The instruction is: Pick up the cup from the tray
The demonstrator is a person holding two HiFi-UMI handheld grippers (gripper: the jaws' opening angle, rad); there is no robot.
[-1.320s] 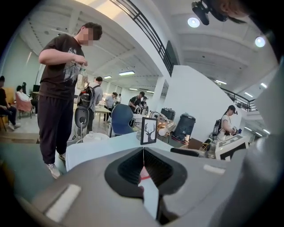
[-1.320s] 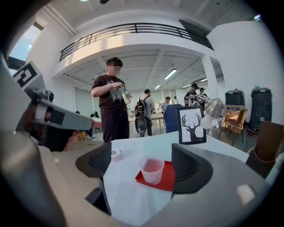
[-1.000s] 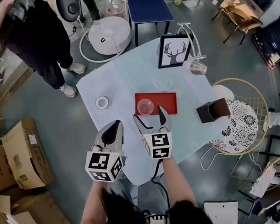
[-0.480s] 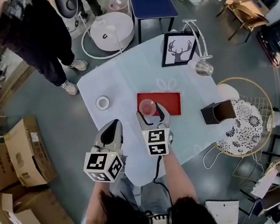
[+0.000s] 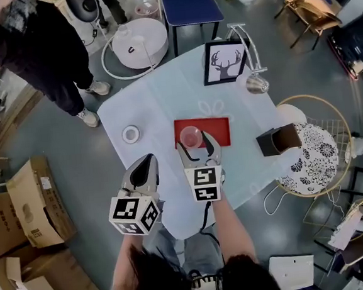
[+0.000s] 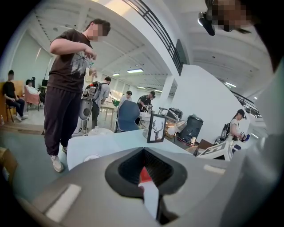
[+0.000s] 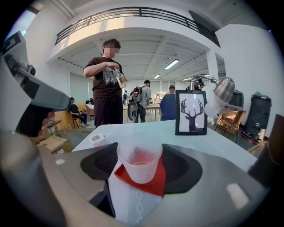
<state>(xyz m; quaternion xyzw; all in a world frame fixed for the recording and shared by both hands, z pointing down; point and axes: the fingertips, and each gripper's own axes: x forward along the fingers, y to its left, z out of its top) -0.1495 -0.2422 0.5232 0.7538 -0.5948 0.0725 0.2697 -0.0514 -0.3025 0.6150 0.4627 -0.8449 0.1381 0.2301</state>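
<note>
A clear plastic cup (image 5: 190,136) stands upright on the left part of a red tray (image 5: 217,132) in the middle of the white table (image 5: 159,105). My right gripper (image 5: 196,144) is open, one jaw on each side of the cup. In the right gripper view the cup (image 7: 139,162) fills the gap between the dark pads (image 7: 100,165), on the tray's near corner (image 7: 153,182); whether the pads touch it is unclear. My left gripper (image 5: 149,160) hangs shut over the table's near left edge, holding nothing. Its own view shows the left gripper (image 6: 143,151) with only a red sliver of tray (image 6: 144,176) through its jaws.
A framed deer picture (image 5: 224,61) and a desk lamp (image 5: 255,81) stand at the table's far side. A tape roll (image 5: 131,134) lies left of the tray, a brown box (image 5: 278,140) to its right. A wicker chair (image 5: 315,155) is beside the table; a person (image 5: 40,46) stands far left.
My right gripper has moved forward, so its open jaws now stand on either side of the cup instead of short of the tray. The left gripper has stayed put.
</note>
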